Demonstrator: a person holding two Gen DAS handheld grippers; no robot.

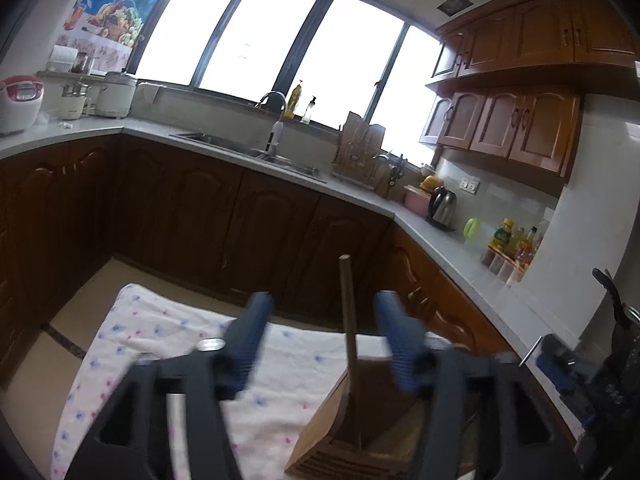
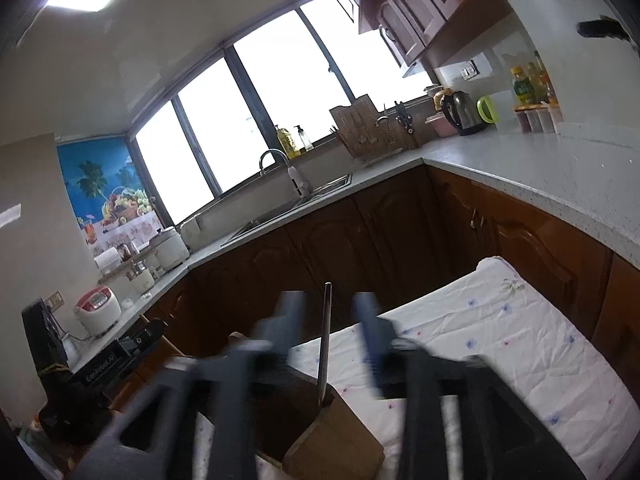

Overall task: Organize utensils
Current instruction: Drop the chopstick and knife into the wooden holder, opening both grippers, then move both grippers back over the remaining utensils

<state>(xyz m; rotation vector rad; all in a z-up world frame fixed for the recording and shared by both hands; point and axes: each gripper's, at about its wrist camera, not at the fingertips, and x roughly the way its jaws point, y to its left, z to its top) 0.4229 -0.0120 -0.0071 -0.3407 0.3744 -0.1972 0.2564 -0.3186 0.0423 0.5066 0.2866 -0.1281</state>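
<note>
A wooden utensil holder (image 1: 340, 432) stands on a table under a white flowered cloth (image 1: 168, 344); it also shows in the right wrist view (image 2: 320, 436). One slim utensil handle (image 1: 347, 312) stands upright in it, seen too in the right wrist view (image 2: 325, 340). My left gripper (image 1: 324, 312) is open and empty above the holder, and the handle rises between its blue fingers (image 1: 256, 328) without touching them. My right gripper (image 2: 328, 312) is open and empty, its fingers (image 2: 368, 328) on either side of the same handle. The other gripper (image 1: 560, 364) shows at the right edge of the left wrist view.
Dark wooden cabinets (image 1: 240, 224) and a grey L-shaped counter (image 1: 460, 256) lie beyond the table. A sink with a tap (image 1: 276, 136), a drying rack (image 1: 360, 152), a kettle (image 1: 442, 204), bottles (image 1: 512, 248) and rice cookers (image 1: 20, 100) stand on the counter.
</note>
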